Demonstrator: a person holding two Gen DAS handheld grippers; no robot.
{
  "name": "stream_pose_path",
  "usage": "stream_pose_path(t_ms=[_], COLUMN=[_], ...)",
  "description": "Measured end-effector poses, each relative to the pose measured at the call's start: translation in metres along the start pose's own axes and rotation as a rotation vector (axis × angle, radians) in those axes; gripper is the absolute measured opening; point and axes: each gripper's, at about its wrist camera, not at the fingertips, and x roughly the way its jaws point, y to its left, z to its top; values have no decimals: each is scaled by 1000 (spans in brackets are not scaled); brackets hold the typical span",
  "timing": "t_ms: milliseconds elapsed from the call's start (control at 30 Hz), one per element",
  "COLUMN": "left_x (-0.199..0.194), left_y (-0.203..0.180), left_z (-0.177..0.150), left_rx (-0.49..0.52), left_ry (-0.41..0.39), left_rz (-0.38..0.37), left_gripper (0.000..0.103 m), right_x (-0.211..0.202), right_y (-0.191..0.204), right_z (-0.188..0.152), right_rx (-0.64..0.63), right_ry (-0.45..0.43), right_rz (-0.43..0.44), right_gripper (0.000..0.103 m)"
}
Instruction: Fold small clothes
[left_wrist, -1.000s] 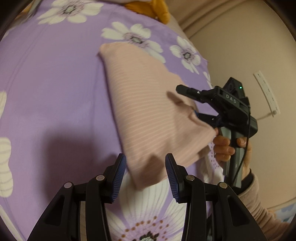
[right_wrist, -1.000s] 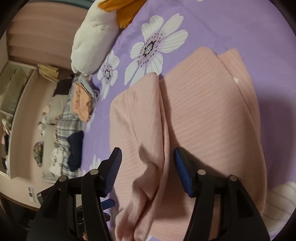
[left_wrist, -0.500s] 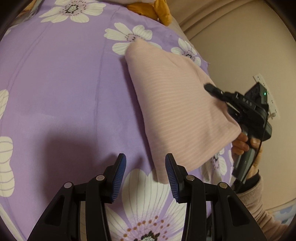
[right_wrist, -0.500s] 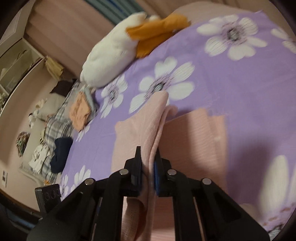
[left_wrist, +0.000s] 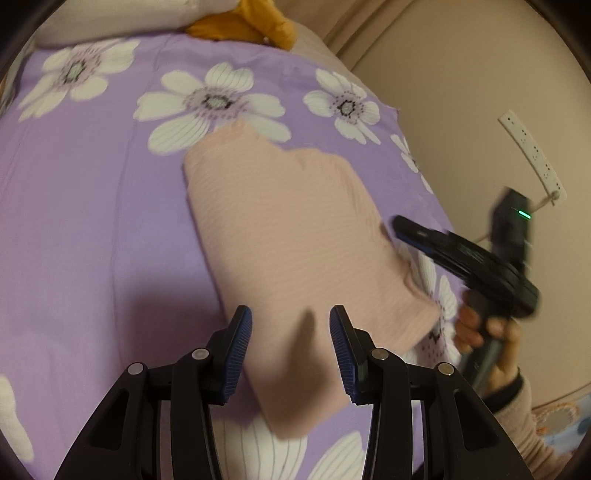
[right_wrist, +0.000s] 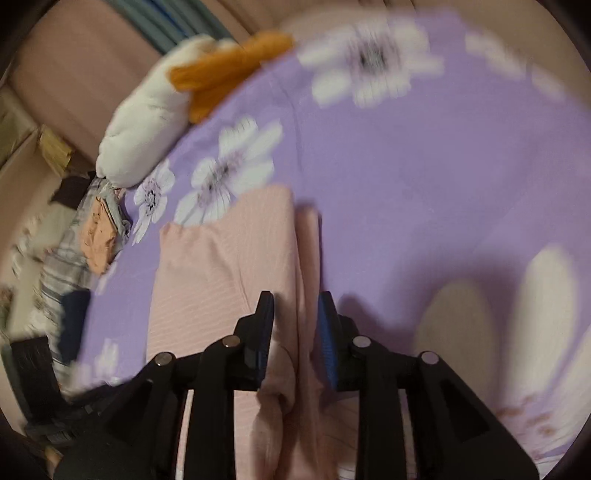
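Pink garment (left_wrist: 291, 236) lies folded near the bedspread's (left_wrist: 92, 206) right edge. Left gripper (left_wrist: 291, 332): fingers apart, empty. Right gripper (right_wrist: 295, 325): jaws just opening, a fold loose between them.

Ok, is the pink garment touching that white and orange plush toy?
Apart. The right wrist view shows a strip of purple flowered sheet lying between the pink garment and the plush toy.
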Motion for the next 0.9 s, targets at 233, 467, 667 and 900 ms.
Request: stream_pose_path(t_ms=[233, 467, 667, 900], left_x=[19, 56, 72, 31], left_y=[6, 27, 52, 20], left_z=[45, 72, 78, 58], left_rx=[-1, -62, -149, 7], left_ry=[-69, -42, -11, -40], left_rz=[14, 78, 50, 35], left_gripper=[40, 23, 7, 8], right_x=[-32, -15, -8, -25], right_y=[31, 27, 14, 22], right_z=[-22, -65, -84, -55], right_rx=[-172, -243, -258, -238], right_ry=[12, 124, 172, 107], right_rz=[141, 82, 56, 157], right_gripper=[20, 16, 12, 18])
